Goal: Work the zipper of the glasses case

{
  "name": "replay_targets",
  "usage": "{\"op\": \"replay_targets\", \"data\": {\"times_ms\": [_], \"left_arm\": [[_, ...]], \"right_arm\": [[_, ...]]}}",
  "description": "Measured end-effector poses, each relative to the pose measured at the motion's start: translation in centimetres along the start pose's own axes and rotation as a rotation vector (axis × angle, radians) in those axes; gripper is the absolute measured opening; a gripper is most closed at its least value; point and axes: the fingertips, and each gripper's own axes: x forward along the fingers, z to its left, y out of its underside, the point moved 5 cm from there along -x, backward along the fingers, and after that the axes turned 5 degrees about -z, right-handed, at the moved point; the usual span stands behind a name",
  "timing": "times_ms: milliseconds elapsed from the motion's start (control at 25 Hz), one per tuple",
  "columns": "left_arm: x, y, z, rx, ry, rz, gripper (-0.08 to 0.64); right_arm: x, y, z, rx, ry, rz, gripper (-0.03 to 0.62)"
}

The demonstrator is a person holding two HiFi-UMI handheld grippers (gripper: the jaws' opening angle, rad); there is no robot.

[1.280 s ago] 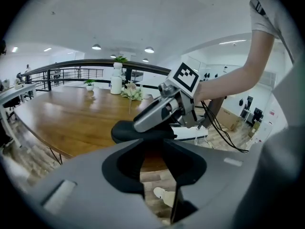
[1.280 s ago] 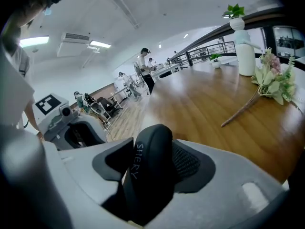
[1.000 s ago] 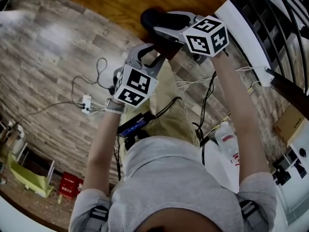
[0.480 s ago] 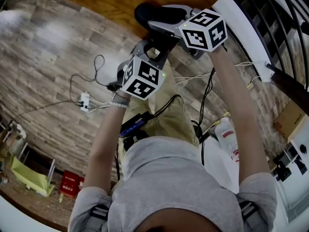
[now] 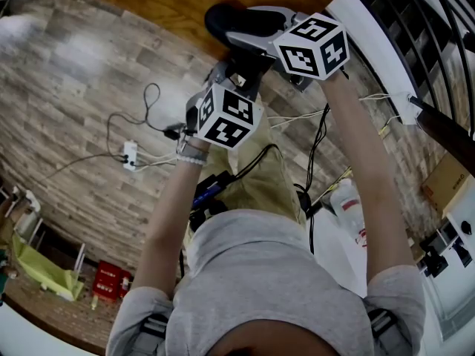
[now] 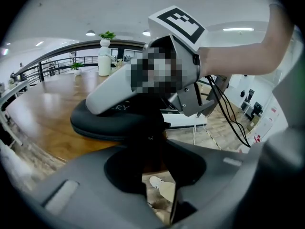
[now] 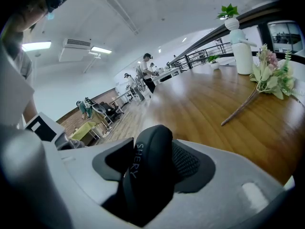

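Right gripper view shows the right gripper (image 7: 151,149) clamped across the black glasses case (image 7: 155,175), at twelve o'clock in the head view. The left gripper (image 6: 153,142) is pinched narrow on its zipper seam (image 6: 112,136); a pull off that line could twist the case loose.

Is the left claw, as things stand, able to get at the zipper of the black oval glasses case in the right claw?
Probably yes. The right claw clamps the black oval glasses case with its zipper seam toward the left claw, whose tips look closed on that seam; nothing stands between.
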Motion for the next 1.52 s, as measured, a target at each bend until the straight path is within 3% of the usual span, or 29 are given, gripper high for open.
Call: {"op": "replay_targets", "data": {"times_ms": [240,520,920,1520], "left_arm": [[0.8,0.1,1.3,-0.037,-0.028,0.014,0.048],[0.4,0.0,0.8,0.021,-0.031,0.011,0.023],[-0.2,0.0,1.0,-0.022,-0.059,0.0,0.02],[-1.1,0.0,2.7,-0.016,-0.108,0.002,0.021]], "right_arm": [[0.6,0.2,-0.8,0.0,0.009,0.007,0.255],[0.3,0.2,-0.5,-0.003,0.009,0.01,0.255],[0.1,0.4,-0.2,-0.029,0.006,-0.002,0.253],[-0.3,0.6,-0.4,-0.031,0.003,-0.009,0.253]]}}
